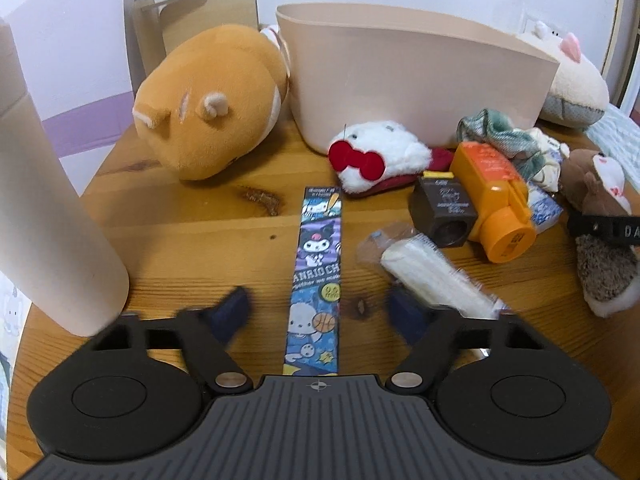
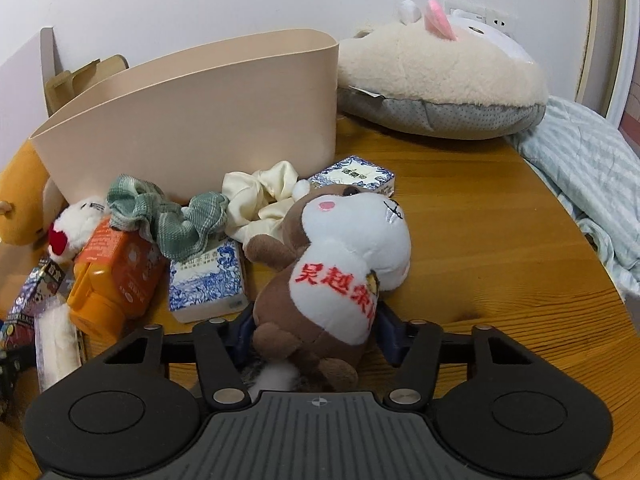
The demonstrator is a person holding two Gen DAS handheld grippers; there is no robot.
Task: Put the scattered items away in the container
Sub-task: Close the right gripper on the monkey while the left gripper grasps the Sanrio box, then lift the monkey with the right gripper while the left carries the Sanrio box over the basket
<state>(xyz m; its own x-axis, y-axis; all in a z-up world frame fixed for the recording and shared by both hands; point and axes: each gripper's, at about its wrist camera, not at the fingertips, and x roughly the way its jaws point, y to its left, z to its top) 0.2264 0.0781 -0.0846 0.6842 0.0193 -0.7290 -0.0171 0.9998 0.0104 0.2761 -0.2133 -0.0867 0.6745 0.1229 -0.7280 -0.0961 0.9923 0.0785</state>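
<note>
On the wooden worktop [image 2: 500, 240], just before the beige container [image 2: 200, 112], the right claw [image 2: 314, 328] is clenched on a brown-and-white plush toy [image 2: 332, 264] at its soft, light, squashy belly. The left claw [image 1: 320, 312] stands released, straddling a flat, stiff cartoon packet [image 1: 318, 276], probably best pinched by its long edges.

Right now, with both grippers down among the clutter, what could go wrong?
The right gripper has only the lower body of the brown-and-white plush; its heavy head could tip it out. Lifting it may snag the cream scrunchie. The left gripper straddles the flat Sanrio pencil pack, which could slip.
</note>
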